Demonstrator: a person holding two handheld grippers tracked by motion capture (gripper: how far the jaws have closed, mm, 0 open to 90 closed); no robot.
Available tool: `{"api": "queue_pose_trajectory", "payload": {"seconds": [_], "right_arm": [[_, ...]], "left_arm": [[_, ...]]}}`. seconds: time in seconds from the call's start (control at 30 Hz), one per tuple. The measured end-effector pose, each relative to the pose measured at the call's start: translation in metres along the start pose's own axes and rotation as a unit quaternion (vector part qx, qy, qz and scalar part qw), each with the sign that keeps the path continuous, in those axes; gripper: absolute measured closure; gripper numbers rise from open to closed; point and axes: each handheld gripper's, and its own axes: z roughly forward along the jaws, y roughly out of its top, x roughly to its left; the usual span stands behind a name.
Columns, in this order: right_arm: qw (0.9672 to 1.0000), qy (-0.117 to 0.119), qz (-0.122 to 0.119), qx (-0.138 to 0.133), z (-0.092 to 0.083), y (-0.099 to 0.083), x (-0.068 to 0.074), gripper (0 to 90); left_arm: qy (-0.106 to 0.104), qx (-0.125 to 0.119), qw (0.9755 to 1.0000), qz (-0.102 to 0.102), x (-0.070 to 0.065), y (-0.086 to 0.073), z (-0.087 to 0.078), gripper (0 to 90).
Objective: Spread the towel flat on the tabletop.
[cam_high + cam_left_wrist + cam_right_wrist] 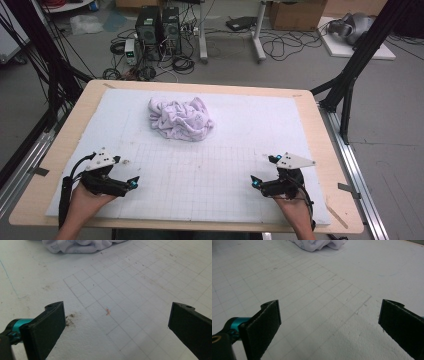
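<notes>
With both the left gripper and right gripper spread wide and empty, each should probably reach toward twelve o'clock and pinch the crumpled towel's outer edges.

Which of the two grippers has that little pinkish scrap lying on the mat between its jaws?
The left gripper: the pinkish scrap lies on the gridded mat between its open jaws. The right gripper, also open, has plain mat ahead.

We see a soft, crumpled cloth of pale lilac fleecy weave lying on a matt white foam sheet, grainy and scuffed with a faint ruled grid, over a smooth pale wood counter, while the matt black fingers look rough-padded.
</notes>
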Motion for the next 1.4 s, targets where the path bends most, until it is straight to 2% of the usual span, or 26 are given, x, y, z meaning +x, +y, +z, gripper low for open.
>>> {"api": "queue_pose_trajectory", "payload": {"seconds": [0.2,1.4], "right_arm": [[1.0,0.002,0.006,0.003,0.0003,-0.0012,-0.0019,3.3],[0.9999,0.011,0.001,-0.001,0.0009,0.0021,0.0022,3.3]], "left_arm": [[-0.001,0.002,1.0,0.001,0.0002,0.0002,0.0015,1.8],[-0.007,0.001,1.0,0.005,-0.0048,0.0016,0.0003,1.9]]}}
